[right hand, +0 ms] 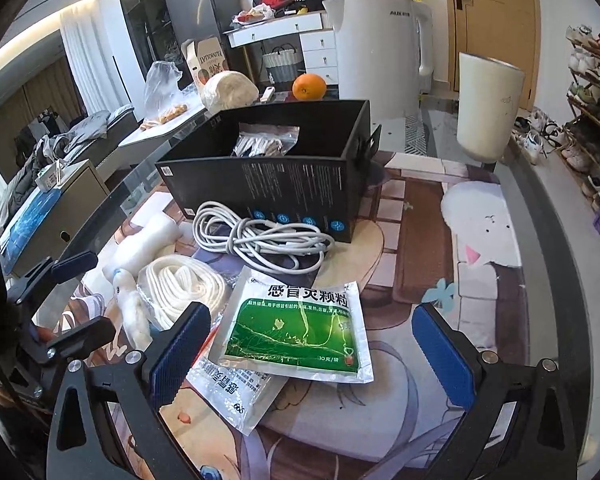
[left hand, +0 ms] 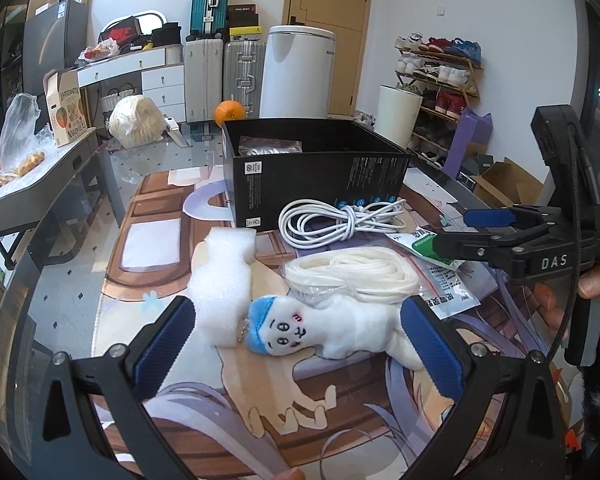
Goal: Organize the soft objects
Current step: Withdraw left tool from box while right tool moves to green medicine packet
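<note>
The left gripper [left hand: 298,344] is held low over the desk [left hand: 72,280] with its jaws spread wide, and nothing is clamped between them. A white plush toy [left hand: 320,326] with a blue cap and a stitched face lies on its side between the two blue pads, touched by neither. A white foam block [left hand: 224,280] rests just beside the toy's head, and a bagged coil of white rope [left hand: 352,276] lies right behind it.

The right gripper [right hand: 312,352] is likewise seen with its jaws wide apart and empty. A green medicine sachet [right hand: 296,332] lies between its pads, overlapping a silver sachet [right hand: 228,392] underneath. A bundled white cable [right hand: 256,236] rests against the front wall of an open black box [right hand: 284,188], inside which a clear packet [right hand: 266,140] is seen. Behind the box, an orange [right hand: 309,86], a white kettle [right hand: 374,40] and a white cup [right hand: 486,108] stand on the desk.
</note>
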The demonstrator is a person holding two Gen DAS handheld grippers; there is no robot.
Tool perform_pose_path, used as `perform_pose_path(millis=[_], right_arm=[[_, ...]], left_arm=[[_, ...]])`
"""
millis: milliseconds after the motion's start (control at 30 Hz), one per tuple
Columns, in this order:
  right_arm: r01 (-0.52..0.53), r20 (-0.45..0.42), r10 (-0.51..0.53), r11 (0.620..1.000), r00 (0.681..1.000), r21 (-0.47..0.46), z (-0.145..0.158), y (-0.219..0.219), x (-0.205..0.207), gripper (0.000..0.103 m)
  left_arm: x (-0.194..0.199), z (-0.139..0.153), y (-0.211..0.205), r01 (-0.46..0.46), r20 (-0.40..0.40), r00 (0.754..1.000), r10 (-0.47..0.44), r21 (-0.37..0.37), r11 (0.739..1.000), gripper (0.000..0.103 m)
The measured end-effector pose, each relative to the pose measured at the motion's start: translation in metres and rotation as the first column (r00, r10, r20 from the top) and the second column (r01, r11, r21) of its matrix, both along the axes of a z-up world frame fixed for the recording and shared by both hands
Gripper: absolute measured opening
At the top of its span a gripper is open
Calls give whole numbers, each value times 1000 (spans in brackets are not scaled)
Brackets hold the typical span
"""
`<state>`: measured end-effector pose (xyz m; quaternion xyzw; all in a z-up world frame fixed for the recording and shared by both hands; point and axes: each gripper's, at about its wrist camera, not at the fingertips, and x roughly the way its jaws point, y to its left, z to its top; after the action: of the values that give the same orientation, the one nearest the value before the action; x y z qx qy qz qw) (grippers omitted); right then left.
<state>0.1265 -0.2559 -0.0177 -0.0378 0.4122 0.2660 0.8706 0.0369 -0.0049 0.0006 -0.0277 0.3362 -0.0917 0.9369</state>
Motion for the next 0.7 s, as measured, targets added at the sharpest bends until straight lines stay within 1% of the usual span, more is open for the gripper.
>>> perform_pose_path(millis=[300, 400, 700], right_arm=[[-27, -40, 26, 1000, 999, -14, -11, 9, 4, 102], [-18, -52, 17, 999, 998, -27, -16, 10, 6, 102], [16, -54, -19, 998, 998, -61, -20, 4, 10, 102]], left_arm=[[0, -2, -6, 25, -14, 1000, -24, 22, 999, 103], [1, -3, -8, 29, -23, 999, -29, 32, 999, 103], [0, -6, -10, 43, -37, 998, -41, 37, 998, 103]])
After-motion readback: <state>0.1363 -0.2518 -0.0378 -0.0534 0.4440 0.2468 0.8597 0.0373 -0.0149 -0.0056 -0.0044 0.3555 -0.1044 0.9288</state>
